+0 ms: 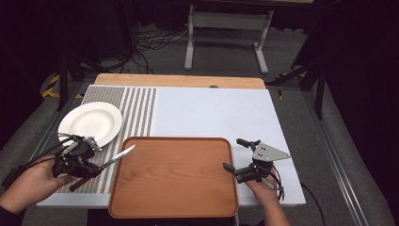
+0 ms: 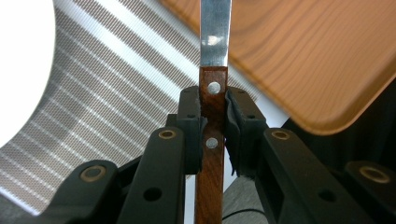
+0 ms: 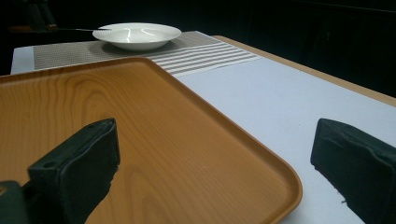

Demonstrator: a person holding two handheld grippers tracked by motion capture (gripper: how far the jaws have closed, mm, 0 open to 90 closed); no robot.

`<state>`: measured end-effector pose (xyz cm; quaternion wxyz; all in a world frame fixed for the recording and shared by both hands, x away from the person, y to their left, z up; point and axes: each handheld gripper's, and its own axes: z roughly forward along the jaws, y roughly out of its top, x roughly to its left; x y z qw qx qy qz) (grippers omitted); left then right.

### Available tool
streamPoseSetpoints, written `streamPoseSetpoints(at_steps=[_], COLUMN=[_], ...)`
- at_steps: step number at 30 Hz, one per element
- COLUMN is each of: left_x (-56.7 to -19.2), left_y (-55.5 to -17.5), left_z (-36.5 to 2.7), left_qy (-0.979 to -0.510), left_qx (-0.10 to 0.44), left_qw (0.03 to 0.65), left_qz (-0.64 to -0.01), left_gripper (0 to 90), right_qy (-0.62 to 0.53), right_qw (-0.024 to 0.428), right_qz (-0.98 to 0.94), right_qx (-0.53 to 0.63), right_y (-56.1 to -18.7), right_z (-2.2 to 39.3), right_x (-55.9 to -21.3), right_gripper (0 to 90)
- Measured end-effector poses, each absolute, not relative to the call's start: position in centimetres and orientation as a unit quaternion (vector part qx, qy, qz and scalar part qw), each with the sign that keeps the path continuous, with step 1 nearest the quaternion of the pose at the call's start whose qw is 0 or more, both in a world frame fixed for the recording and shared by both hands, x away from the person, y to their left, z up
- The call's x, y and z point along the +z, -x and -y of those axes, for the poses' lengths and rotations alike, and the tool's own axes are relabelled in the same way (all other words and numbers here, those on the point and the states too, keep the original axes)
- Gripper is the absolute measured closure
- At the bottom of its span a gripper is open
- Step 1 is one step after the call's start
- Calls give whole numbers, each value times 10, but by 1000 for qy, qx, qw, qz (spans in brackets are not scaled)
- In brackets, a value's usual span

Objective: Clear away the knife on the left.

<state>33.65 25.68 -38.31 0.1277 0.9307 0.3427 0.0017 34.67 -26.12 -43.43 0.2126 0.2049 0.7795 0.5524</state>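
Wooden-handled steel table knife, at lower left of the high view and clenched by the left gripper, should stay level while crossing onto the brown wooden tray; the right gripper stands released at lower right.

The left gripper is clamped on a knife handle, held low at the wooden tray's left edge — left hand behind it. The right gripper sits at the tray's right edge, jaws spread wide — nothing between them.
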Motion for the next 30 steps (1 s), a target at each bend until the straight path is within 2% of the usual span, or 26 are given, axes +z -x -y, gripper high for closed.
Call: streamPoseSetpoints(at_steps=[12, 30], left_x=[-388, -405], left_y=[-335, -330], left_z=[-236, -202], left_qy=[-895, -891], left_qx=[-30, -60], left_qw=[155, 176], left_qz=[-416, -414], left_gripper=[776, 776], right_qy=[-205, -205], right_qw=[211, 208], right_qz=[-778, -779], right_qx=[556, 555], right_y=[-347, -347], right_z=[262, 262], right_x=[-434, -434], right_gripper=[19, 21])
